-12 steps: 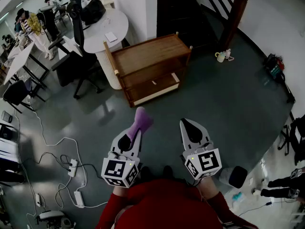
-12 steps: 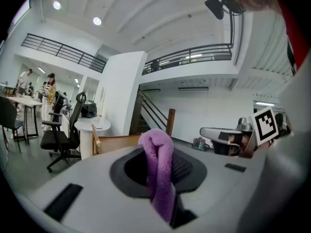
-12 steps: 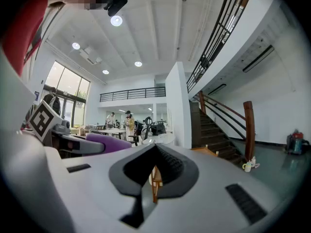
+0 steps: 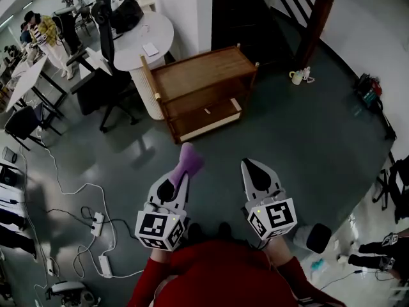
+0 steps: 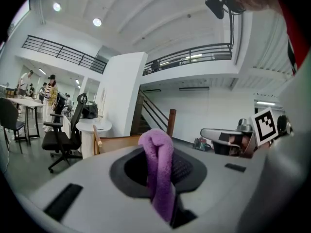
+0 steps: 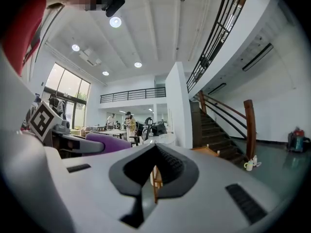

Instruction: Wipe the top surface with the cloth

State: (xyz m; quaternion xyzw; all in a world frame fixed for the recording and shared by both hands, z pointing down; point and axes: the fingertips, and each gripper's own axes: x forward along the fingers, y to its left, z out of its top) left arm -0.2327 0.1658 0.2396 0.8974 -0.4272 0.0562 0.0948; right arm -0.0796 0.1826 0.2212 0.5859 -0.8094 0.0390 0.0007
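Wooden shelf unit (image 4: pixel 198 74), twelve o'clock, well apart: top apparently unwiped, all wiping left. Right gripper (image 4: pixel 251 166), five o'clock: jaws nearly closed, empty. Left gripper (image 4: pixel 181 179), seven o'clock: clamped on purple cloth (image 4: pixel 190 158)

You're on a dark grey floor (image 4: pixel 300 133): round white table (image 4: pixel 144 40) and black office chair (image 5: pixel 62 139) ahead-left, power strip (image 4: pixel 97 223) left, staircase (image 6: pixel 214 130) right, ceiling spots (image 6: pixel 115 22) lit
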